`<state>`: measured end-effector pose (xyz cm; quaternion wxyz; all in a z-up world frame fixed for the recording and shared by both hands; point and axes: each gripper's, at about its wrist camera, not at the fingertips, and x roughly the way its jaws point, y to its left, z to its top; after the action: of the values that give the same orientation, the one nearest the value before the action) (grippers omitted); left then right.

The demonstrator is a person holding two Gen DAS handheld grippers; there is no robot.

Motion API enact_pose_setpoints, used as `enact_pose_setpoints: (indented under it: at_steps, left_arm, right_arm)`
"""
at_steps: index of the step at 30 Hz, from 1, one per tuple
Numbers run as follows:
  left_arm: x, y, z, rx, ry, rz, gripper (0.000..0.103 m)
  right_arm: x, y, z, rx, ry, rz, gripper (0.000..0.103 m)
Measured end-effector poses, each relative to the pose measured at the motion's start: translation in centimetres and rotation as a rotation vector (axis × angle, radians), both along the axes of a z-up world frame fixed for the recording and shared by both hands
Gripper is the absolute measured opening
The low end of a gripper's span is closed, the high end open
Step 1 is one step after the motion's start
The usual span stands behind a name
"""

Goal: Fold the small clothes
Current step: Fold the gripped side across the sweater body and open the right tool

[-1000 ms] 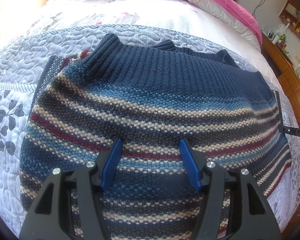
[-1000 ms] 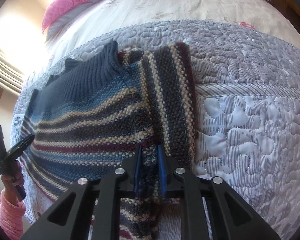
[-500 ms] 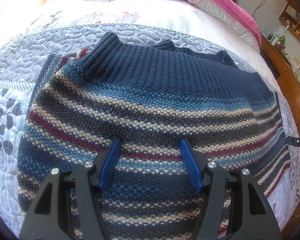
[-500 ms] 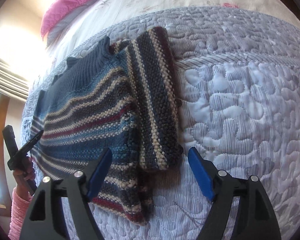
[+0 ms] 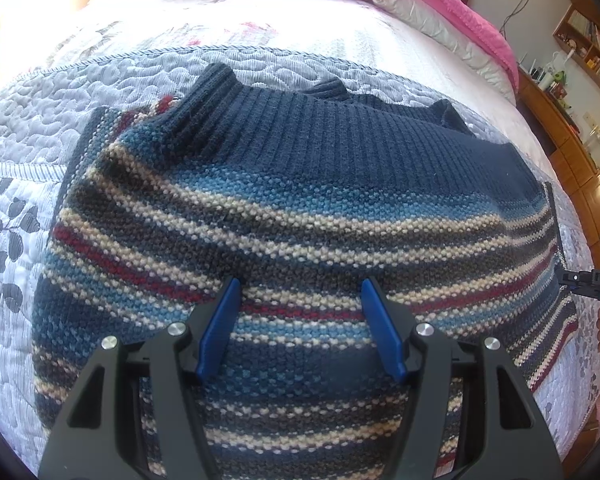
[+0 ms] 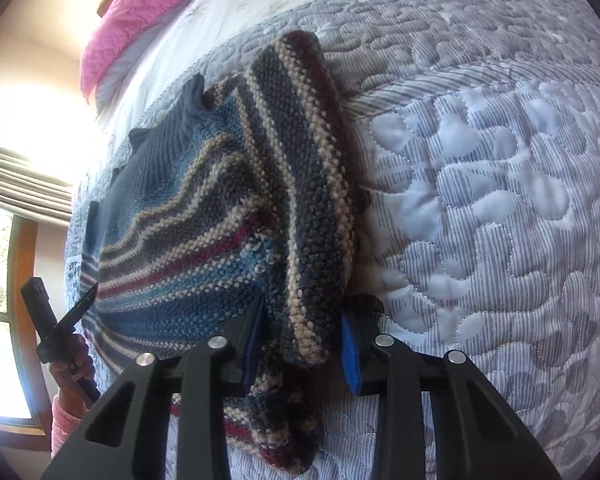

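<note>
Narrowed since a moment ago, the right hand-held gripper (image 6: 302, 340) straddles the soft, floppy striped sweater's (image 6: 204, 240) folded sleeve (image 6: 316, 200) at 6 o'clock, jaws not yet pinching; left hand-held gripper (image 5: 300, 328) hovers apart.

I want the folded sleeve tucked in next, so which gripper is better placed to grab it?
Right. The right gripper is open with the sleeve end between its fingers. The left gripper hovers open over the sweater body.

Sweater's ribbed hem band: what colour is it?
Solid navy blue ribbed band, above the multicolour stripes of the sweater; clearest in the left wrist view.
</note>
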<state>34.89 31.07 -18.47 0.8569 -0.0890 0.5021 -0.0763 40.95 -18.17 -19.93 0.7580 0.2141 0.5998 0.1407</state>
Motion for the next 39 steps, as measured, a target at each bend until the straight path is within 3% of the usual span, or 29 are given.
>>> enact_pose_setpoints:
  at_steps: [16,18,21,24,30,34,39]
  left_arm:
    - [-0.1,-0.4,0.0,0.006,-0.009,0.003,0.063]
    - [-0.2,-0.1,0.5,-0.019,-0.002,-0.009,0.063]
    - [-0.9,1.7,2.1,-0.129,0.002,0.003,0.063]
    - [-1.8,3.2,3.3,-0.183,-0.012,0.018,0.064]
    - [-3.3,4.2,4.4,-0.17,-0.047,0.002,0.064]
    - [-3.9,5.2,4.6,-0.202,-0.046,0.008,0.064]
    - [-4.3,5.8,4.4,-0.205,-0.046,0.01,0.064]
  right_arm:
    - [-0.5,0.4,0.1,0.01,-0.013,-0.036,0.032]
    - [-0.8,0.3,1.5,0.052,-0.024,-0.048,0.031]
    - [-1.3,1.5,5.1,0.119,-0.077,-0.008,0.03]
    - [-1.0,4.3,8.9,0.158,-0.124,0.044,0.03]
    - [-0.1,14.0,13.1,0.138,-0.165,0.205,0.029]
    - [0.3,19.3,13.1,0.125,-0.152,0.278,0.028]
    - [1.1,23.6,10.7,0.072,-0.103,0.331,0.023]
